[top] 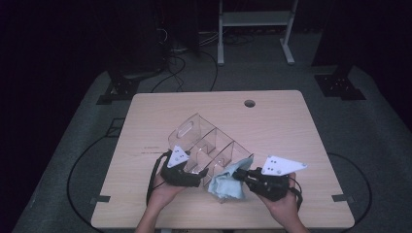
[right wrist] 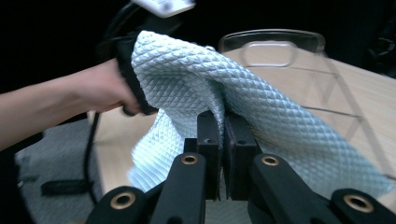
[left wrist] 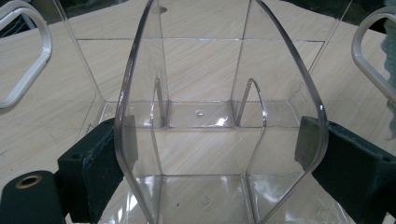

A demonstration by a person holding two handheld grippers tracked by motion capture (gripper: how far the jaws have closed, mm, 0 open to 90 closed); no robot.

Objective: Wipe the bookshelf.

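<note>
A clear plastic organizer (top: 204,143) with several compartments and a handle cutout lies tilted on the wooden table (top: 272,121). My left gripper (top: 198,174) holds its near end. In the left gripper view the two black pads (left wrist: 100,161) press on either side of the organizer's curved clear wall (left wrist: 219,93). My right gripper (top: 241,175) is shut on a light blue waffle-textured cloth (top: 226,183) just right of the organizer's near end. In the right gripper view the cloth (right wrist: 196,79) drapes over the closed jaws (right wrist: 223,135), with the organizer's handle (right wrist: 271,49) behind.
A round cable hole (top: 249,103) sits near the table's far edge. Behind the table stand a white frame (top: 255,19) and dark stand bases (top: 119,90), with cables on the grey floor. The person's other hand (right wrist: 93,88) shows beyond the cloth.
</note>
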